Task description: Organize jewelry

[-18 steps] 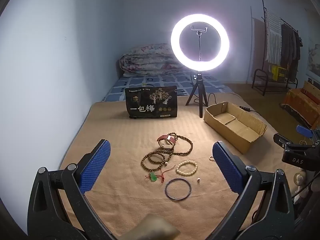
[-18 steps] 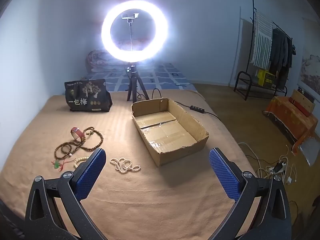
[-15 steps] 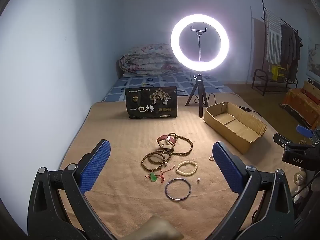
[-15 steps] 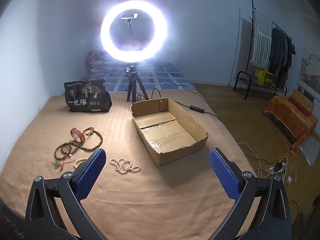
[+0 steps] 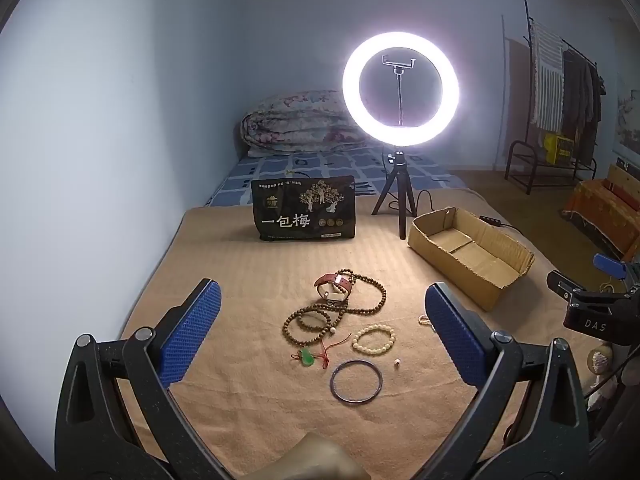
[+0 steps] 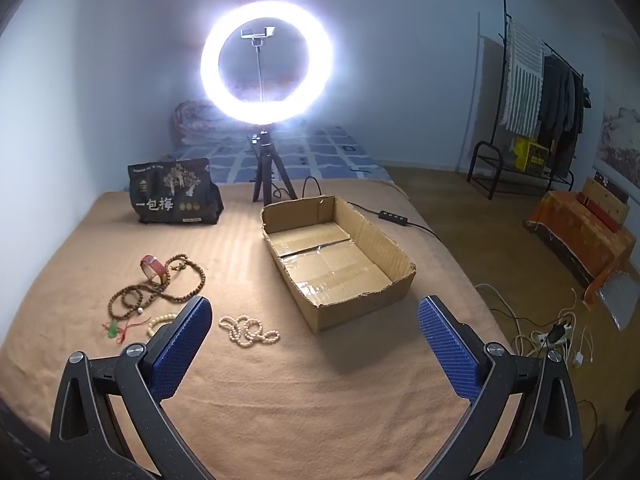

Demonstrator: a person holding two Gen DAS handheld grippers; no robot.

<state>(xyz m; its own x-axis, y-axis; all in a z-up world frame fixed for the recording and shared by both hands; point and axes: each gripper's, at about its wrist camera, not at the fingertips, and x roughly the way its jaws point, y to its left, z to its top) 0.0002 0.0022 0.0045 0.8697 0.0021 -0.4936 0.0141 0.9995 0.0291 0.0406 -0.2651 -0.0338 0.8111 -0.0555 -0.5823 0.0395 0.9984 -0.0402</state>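
Left wrist view showing jewelry lying loose on the tan blanket (image 5: 240, 264): wooden bead strand (image 5: 362, 294), pale bead bracelet (image 5: 374, 339), dark bangle (image 5: 356, 381). Treating strands as light, limp, prone to slipping; pinching across several beads. Gripping the stiff bangle at its rim. Both left gripper (image 5: 320, 332) and right gripper (image 6: 314, 340) spread wide, holding nothing. Cardboard box (image 6: 394, 258) sitting empty nearby. Reading "一包梅" on the black bag (image 5: 304, 209); "DAS", possibly cut off, on a clamp at right.

Pale blue walls (image 5: 120, 80) enclose the room; a lit ring light (image 5: 400, 89) stands on a small tripod (image 5: 394, 196); behind it a folded floral quilt (image 5: 300, 120) lies on a blue-patterned bed (image 5: 320, 164); a clothes rack (image 6: 536, 92) stands at the right over brown floor (image 6: 480, 232).
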